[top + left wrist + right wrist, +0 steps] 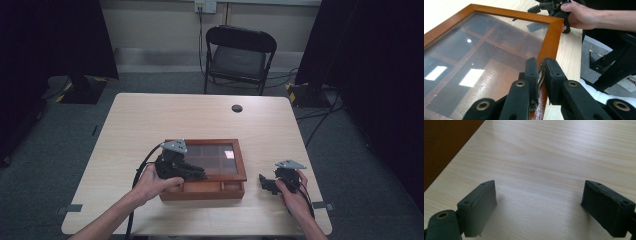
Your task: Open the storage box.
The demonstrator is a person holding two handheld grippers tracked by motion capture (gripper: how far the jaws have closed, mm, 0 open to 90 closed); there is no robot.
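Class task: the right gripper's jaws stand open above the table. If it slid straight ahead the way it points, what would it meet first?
Probably the wooden box: in the high view the right gripper points leftward at its side; depth is uncertain.

The box (235,172) sits on the tabletop (150,120), near the front edge. The left gripper (200,173) is over the box's left front part. The right gripper (263,181) is on the tabletop, just right of the box. A chair (240,55) stands behind the tabletop.
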